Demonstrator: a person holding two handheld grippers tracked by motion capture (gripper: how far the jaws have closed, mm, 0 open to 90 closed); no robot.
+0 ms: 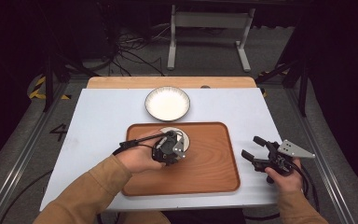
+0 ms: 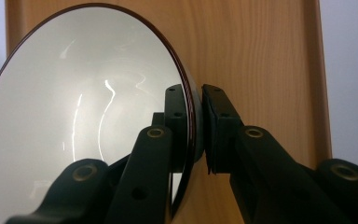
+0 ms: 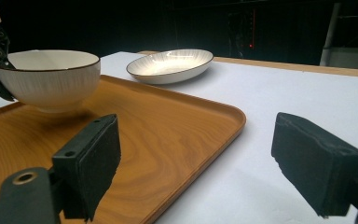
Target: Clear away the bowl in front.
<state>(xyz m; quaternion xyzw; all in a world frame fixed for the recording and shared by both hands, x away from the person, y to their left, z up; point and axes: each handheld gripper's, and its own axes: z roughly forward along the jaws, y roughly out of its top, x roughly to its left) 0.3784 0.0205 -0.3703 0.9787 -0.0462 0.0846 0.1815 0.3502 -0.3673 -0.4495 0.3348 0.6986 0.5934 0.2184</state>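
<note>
Risk: left gripper (image 1: 168,151) pinches only the bowl (image 3: 49,77) rim over the tray (image 1: 214,163), could tip; right gripper (image 1: 256,151) idle, jaws wide.

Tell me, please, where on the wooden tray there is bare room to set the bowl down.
The wooden tray is bare right of and nearer than the bowl, which the left gripper holds at its far edge. The shallow dish sits beyond the tray.

Dark room; grey floor (image 1: 205,56) strewn with cables (image 1: 130,51); white frame (image 1: 209,28) behind the table (image 1: 98,112).
</note>
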